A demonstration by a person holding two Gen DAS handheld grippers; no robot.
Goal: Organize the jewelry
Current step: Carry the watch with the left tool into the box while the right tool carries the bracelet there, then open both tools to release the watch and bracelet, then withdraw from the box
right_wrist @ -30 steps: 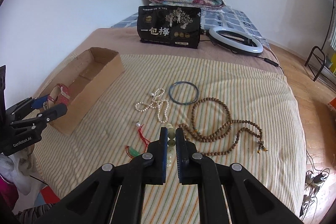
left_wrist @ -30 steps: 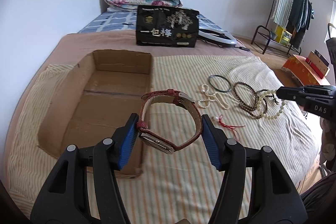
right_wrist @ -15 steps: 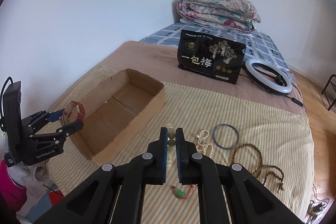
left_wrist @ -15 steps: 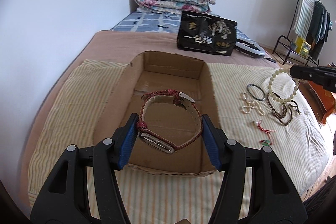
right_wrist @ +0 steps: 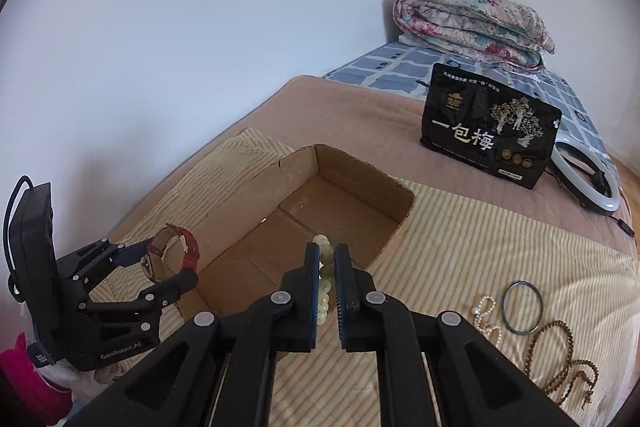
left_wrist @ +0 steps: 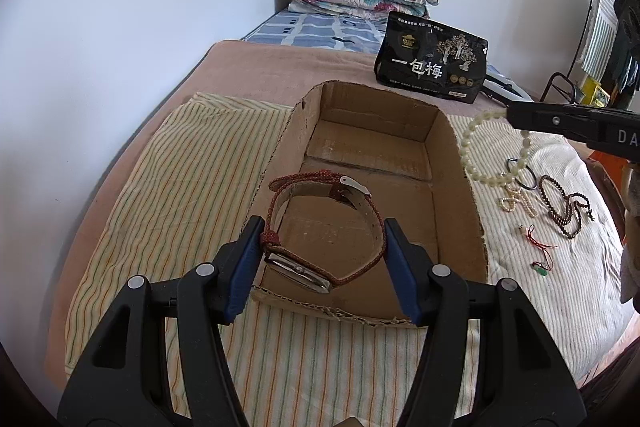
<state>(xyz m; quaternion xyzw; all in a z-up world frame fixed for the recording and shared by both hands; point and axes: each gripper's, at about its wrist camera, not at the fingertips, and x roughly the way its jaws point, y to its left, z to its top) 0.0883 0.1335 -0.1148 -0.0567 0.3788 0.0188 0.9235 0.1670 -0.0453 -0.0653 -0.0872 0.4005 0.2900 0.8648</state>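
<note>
Both hands are bringing a piece to the cardboard box [left_wrist: 460, 163], which sits on the striped cloth [left_wrist: 168, 195] near the bed's wall-side edge. The left gripper [left_wrist: 324, 247] has its jaws spread around a red-strapped watch [left_wrist: 320, 223], pads pressing the strap on either side, and hangs over the box's near end. The right gripper [right_wrist: 326, 281] is pinched tight on a pale bead bracelet [left_wrist: 480, 171], whose loop dangles just at the box's right wall. To do this well, I'd say each piece should go low inside the walls before the jaws let go, the watch toward the near end and the beads toward the far end, so the two don't tangle. The pearl strand [right_wrist: 486, 315], dark bangle [right_wrist: 522, 307], brown bead necklace [right_wrist: 560, 355] and red-corded charm [left_wrist: 540, 251] lie on the cloth toward the bed's open side, not yet collected.
</note>
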